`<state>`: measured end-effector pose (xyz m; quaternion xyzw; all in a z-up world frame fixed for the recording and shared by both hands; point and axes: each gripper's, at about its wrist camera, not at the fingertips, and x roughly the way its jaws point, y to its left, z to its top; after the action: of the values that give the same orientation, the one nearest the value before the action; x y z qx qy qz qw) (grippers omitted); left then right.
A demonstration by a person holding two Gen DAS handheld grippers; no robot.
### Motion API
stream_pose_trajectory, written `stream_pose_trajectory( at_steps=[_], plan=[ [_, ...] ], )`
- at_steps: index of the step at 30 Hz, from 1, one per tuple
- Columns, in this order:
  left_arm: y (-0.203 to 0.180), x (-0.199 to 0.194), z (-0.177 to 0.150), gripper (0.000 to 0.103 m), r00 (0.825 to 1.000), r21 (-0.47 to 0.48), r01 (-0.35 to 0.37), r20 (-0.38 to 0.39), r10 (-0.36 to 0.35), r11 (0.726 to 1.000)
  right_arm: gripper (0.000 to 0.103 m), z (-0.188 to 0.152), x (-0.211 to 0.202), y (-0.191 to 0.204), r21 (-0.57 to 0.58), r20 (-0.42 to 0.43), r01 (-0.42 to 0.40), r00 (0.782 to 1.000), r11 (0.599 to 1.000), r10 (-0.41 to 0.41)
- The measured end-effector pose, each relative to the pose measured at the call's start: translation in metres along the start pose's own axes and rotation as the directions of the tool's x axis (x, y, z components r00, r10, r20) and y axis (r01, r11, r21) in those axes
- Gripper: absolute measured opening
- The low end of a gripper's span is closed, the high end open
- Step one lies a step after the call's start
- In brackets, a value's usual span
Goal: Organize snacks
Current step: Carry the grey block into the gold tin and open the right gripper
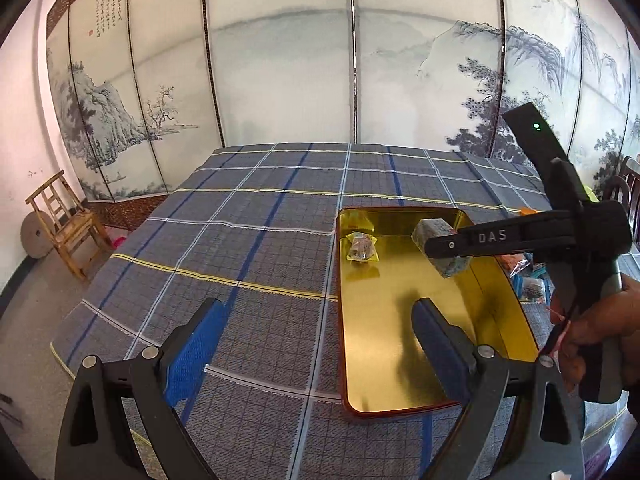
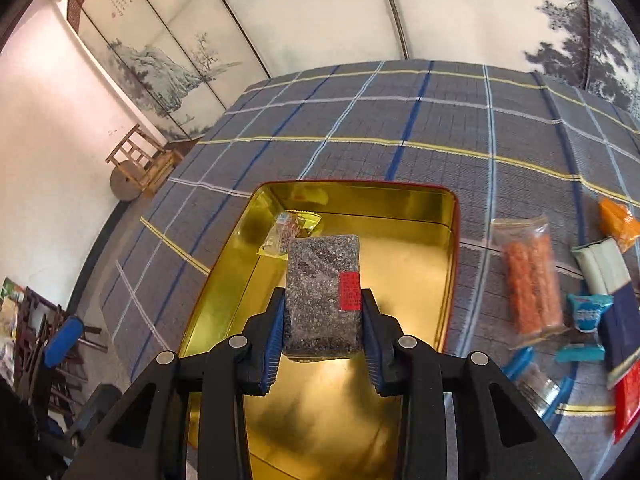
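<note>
A speckled grey wrapped snack block [image 2: 323, 292] is clamped by the right gripper [image 2: 323, 334] above the frame-centre gold tin tray [image 2: 450, 248]; release inside is called for next, while the left gripper [image 1: 320, 344] is held wide, empty

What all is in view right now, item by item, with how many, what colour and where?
gold rectangular metal tin: one, gold inside, red rim, on the cloth.
grey speckled snack block with red label: one, gripped above the tin.
small clear-and-yellow wrapped snack: one, in the tin's far corner.
clear bag of orange sticks: one, on the cloth right of the tin.
orange packet: one, far right.
teal wrapped candy: one, right of the orange sticks.
blue-grey plaid tablecloth: one, covers the table.
wooden chair: one, by the wall.
left tongs: open, empty.
right tongs: shut on the block.
</note>
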<state>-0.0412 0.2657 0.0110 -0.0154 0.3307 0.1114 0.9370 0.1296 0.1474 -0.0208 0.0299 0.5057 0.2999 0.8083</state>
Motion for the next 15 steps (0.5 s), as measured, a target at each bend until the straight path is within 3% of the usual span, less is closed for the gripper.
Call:
stream_pose_trajectory(
  at_steps=[7, 15],
  plan=[
    [0.005, 0.011, -0.003, 0.093, 0.999, 0.004, -0.032, -0.028, 0.032, 0.999, 0.036, 0.02, 0.04, 0.002, 0.007, -0.055, 0.058, 0.997, 0.998, -0.058],
    [0.01, 0.022, -0.005, 0.093, 0.998, 0.004, -0.044, -0.05, 0.044, 0.999, 0.036, 0.032, 0.058, -0.001, 0.022, -0.065, 0.089, 0.994, 0.996, -0.087]
  ],
)
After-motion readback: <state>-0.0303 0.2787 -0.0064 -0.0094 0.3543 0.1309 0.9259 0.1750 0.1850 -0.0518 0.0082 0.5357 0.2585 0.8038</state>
